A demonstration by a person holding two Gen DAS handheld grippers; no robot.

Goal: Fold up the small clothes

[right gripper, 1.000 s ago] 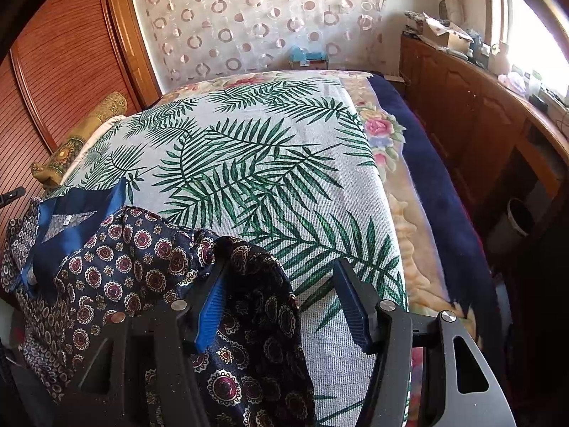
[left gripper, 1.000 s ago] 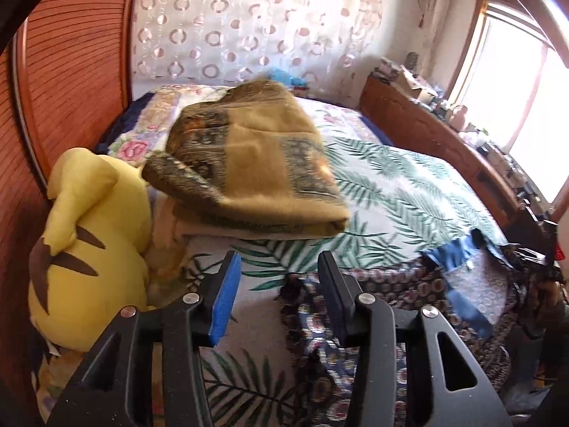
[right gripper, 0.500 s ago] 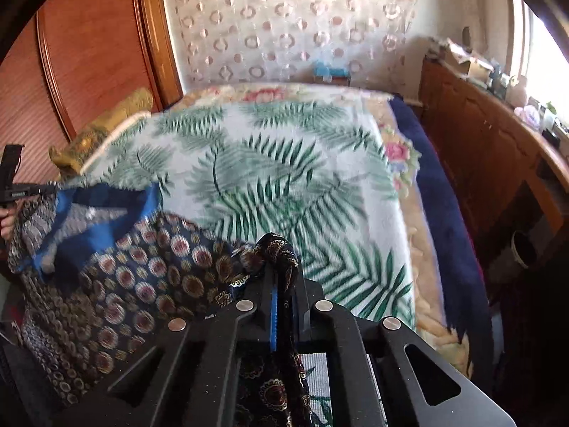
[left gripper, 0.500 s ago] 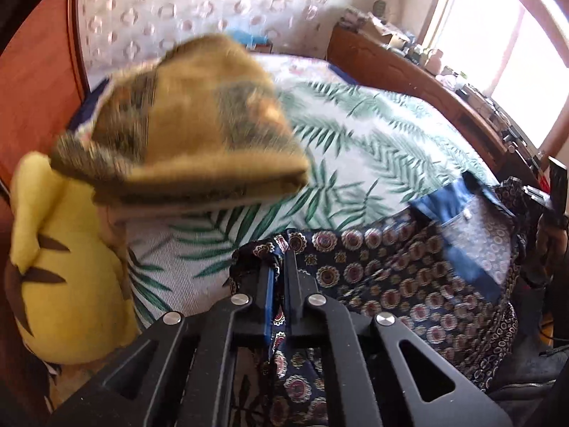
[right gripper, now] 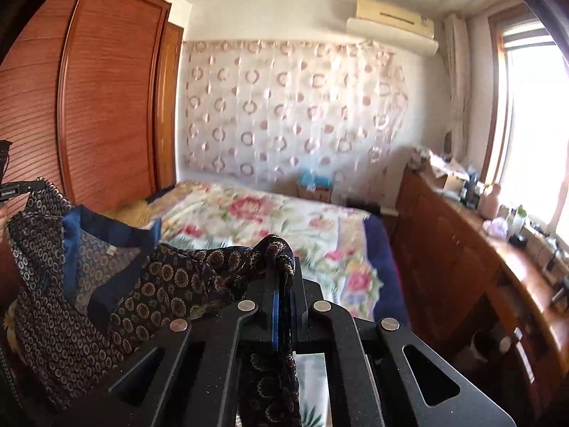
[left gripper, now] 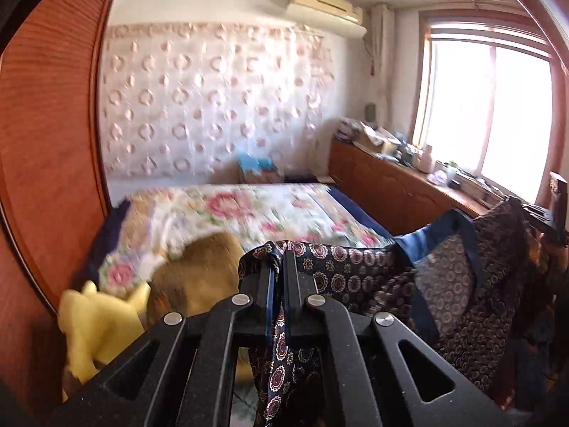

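A small dark navy patterned garment (left gripper: 359,270) with a blue neckline trim (left gripper: 423,238) hangs stretched between my two grippers, lifted above the bed. My left gripper (left gripper: 279,259) is shut on one shoulder of it. My right gripper (right gripper: 284,267) is shut on the other shoulder; the garment (right gripper: 117,284) and its blue neckline (right gripper: 106,220) drape to the left in the right wrist view. The lower part of the garment hangs out of sight below the grippers.
The bed with a floral cover (left gripper: 249,210) lies ahead. A folded brown blanket (left gripper: 199,267) and a yellow plush toy (left gripper: 99,323) sit at its left. A wooden wardrobe (right gripper: 89,106) stands left, a wooden sideboard (right gripper: 462,249) under the window on the right.
Both grippers went from open to shut on the garment's shoulders, then lifted it off the bed; both views have tilted up toward the far wall.
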